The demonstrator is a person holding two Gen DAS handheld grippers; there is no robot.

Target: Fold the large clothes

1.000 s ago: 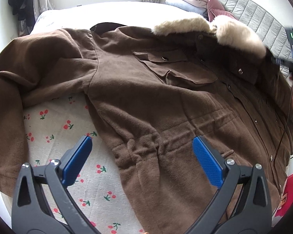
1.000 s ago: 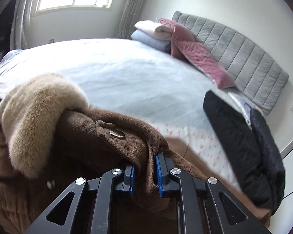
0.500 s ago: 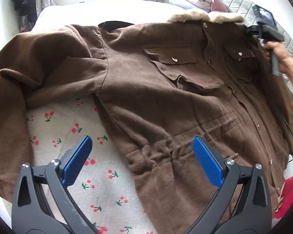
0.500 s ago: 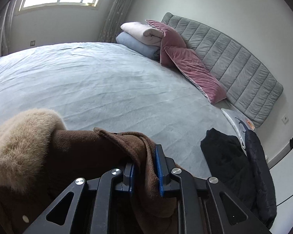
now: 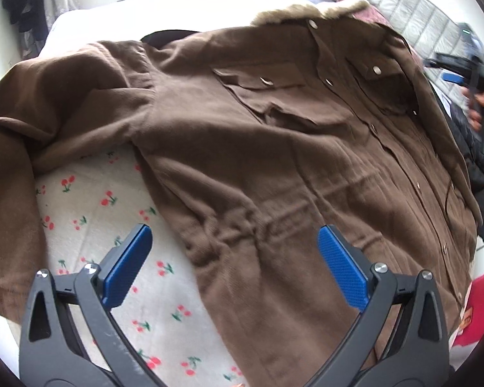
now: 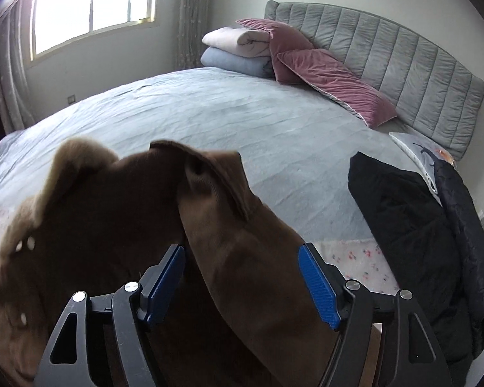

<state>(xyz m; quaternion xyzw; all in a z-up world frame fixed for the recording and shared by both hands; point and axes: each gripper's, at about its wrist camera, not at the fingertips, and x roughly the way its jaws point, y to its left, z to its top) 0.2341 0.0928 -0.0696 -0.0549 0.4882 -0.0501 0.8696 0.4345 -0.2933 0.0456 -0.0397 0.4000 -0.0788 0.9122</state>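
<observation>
Brown coat lies between the opening right tongs, unpinched; left tongs spread above it.

A: What colour is the big coat?

B: Brown, with a light tan fluffy collar and little shiny silver buttons.

A: And the sheet under it?

B: White with small red cherries and green stems.

A: The gripper pads?

B: Bright blue, on dark grey arms.

A: What else?

B: A pale blue-grey bed cover, a grey headboard, pink pillows, a black jacket, and cream and light blue folded blankets.
</observation>
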